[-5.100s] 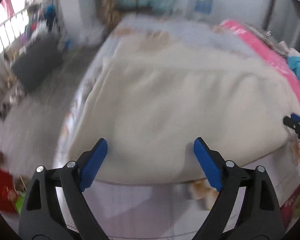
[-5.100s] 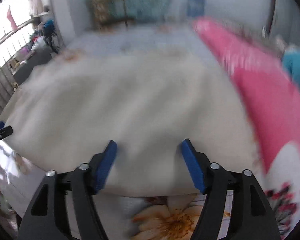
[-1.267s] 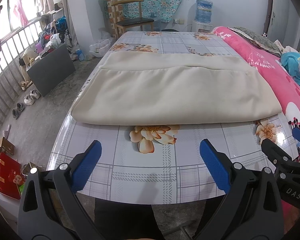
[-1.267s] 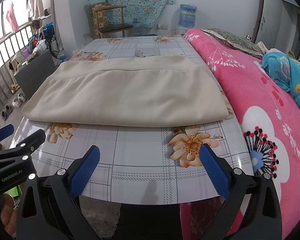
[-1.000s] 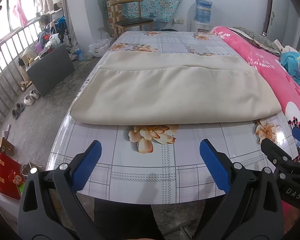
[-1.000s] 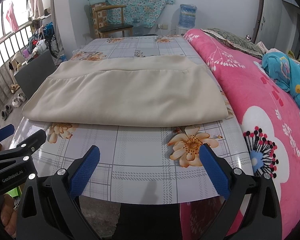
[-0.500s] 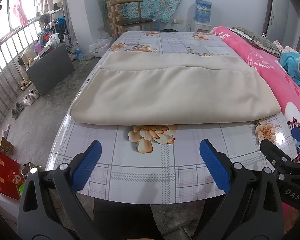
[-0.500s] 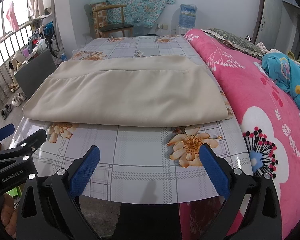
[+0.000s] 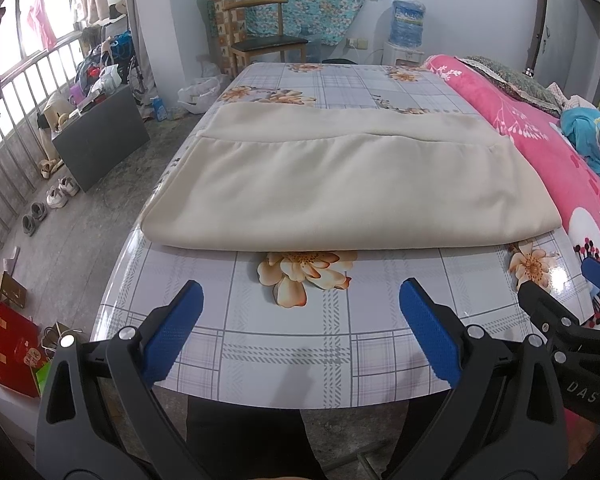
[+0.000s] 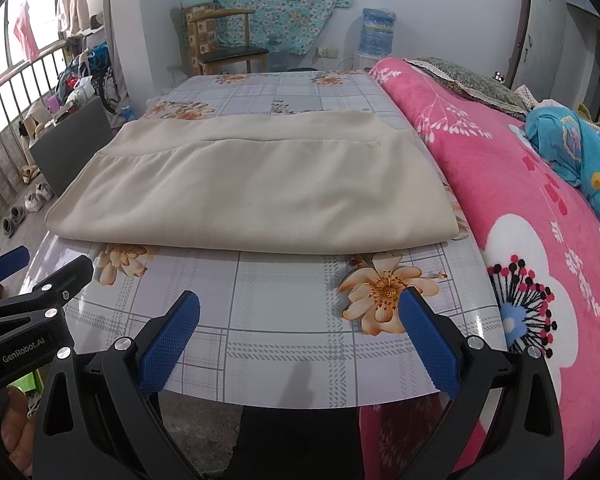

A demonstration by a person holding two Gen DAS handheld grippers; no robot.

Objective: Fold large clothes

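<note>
A large cream garment (image 9: 340,184) lies folded flat on the floral checked table (image 9: 300,340), also in the right wrist view (image 10: 260,196). A lower layer sticks out past the top layer at the far side. My left gripper (image 9: 300,304) is open and empty, above the table's near edge, short of the garment. My right gripper (image 10: 300,312) is open and empty, also above the near edge. Each gripper shows in the other's view: the right one at the right edge (image 9: 556,320), the left one at the left edge (image 10: 40,292).
A bed with a pink floral blanket (image 10: 540,220) runs along the table's right side, with a blue cloth (image 10: 572,152) on it. Left of the table are floor, a dark board (image 9: 100,140), shoes and a red bag (image 9: 16,348). A chair (image 9: 268,44) stands behind.
About five seconds ago both grippers were over the garment's near edge, in motion blur. They have since drawn back to the table's near edge. Over the last second nothing has moved.
</note>
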